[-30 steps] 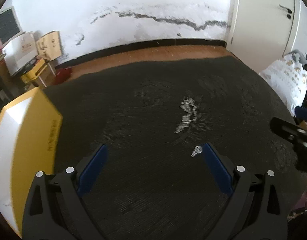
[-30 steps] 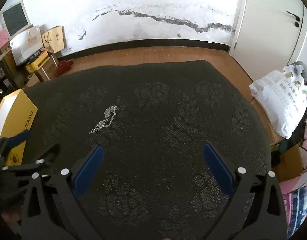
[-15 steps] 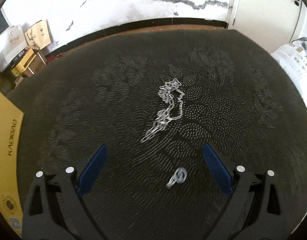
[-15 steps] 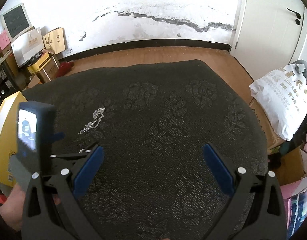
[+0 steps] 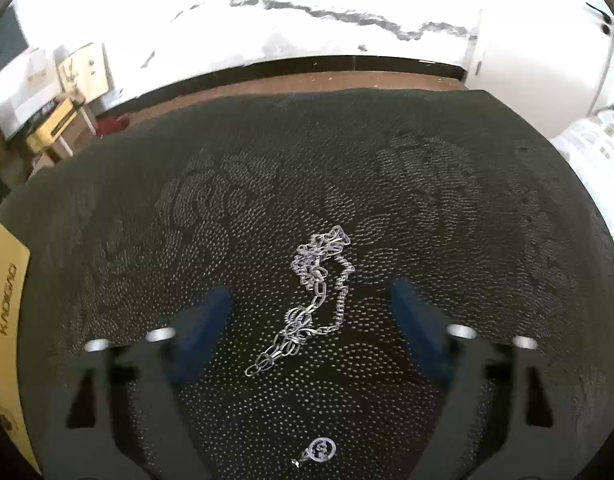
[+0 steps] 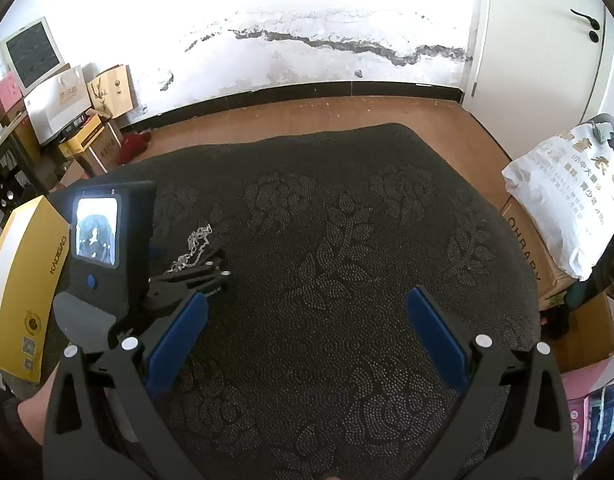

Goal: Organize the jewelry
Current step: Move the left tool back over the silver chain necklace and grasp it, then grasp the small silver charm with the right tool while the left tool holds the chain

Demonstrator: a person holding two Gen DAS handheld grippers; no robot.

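- My left hand-held gripper [image 5: 311,312] is spread wide over the chain [image 5: 311,300], which lies bunched on the dark surface [image 5: 467,200].
- I'd lower straight down and pinch the bunched upper end, avoiding the pendant [image 5: 321,450] nearby.
- My right hand-held gripper [image 6: 307,328] hangs wide, empty.

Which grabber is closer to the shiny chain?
Left. The left gripper is open right around the chain, fingers on both sides. The right gripper hangs open off to the side, away from it.
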